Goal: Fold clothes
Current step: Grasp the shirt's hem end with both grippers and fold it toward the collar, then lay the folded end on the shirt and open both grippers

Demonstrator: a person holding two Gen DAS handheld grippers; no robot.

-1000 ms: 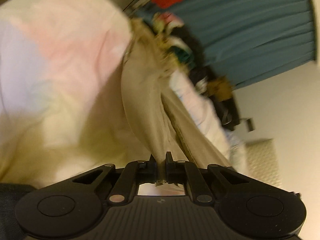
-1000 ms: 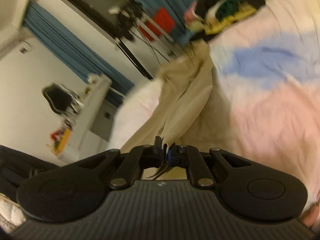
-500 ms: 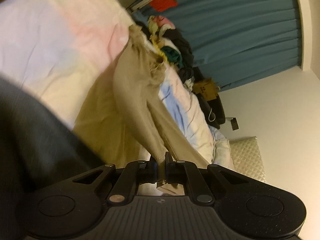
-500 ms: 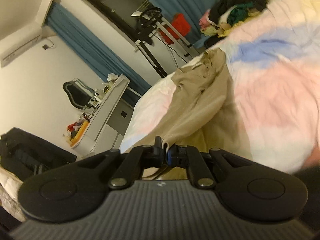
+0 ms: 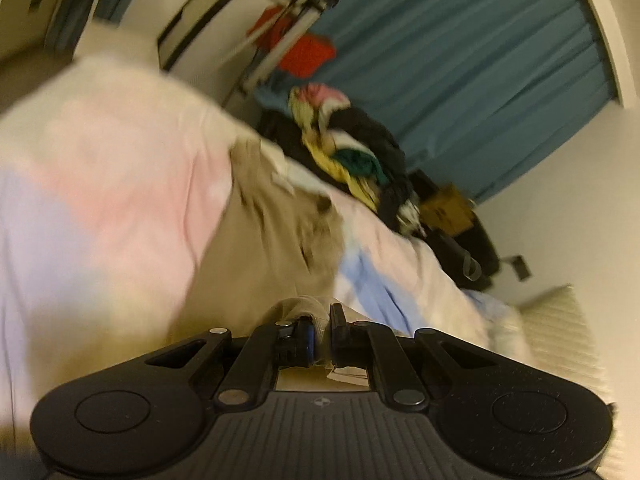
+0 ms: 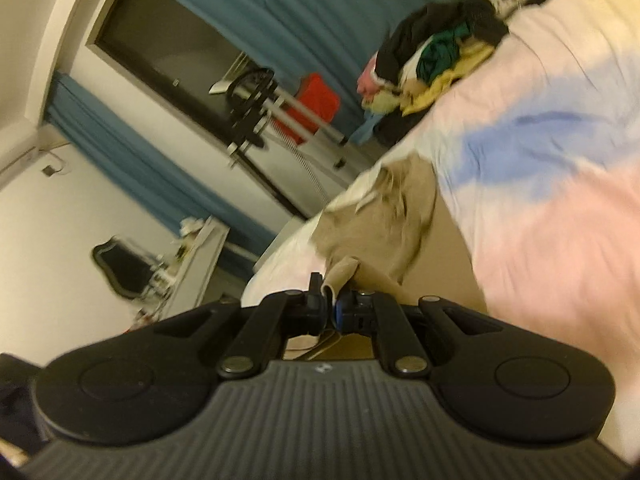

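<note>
in the left wrist view, the left claw [image 5: 320,330] is pinching almost fully closed on a bunched edge of the beige trousers [image 5: 272,248], a small fold of cloth sitting squeezed between its jaws. the trousers are stretching straight ahead of the claw, lying across the pastel bedcover [image 5: 112,200]. further ahead and to the claw's right, a heap of clothes [image 5: 344,152] is lying loose at the far edge of the bed, in front of a blue curtain [image 5: 480,60]. no basket or bin is showing under the heap.

in the right wrist view, the right claw [image 6: 329,304] is likewise clamping nearly closed on another edge of the beige trousers [image 6: 380,232], a curl of fabric poking up between its jaws. the trousers are spreading just ahead of the claw, with the pastel bedcover [image 6: 552,184] to its right and the heap of clothes [image 6: 432,52] far ahead.
</note>
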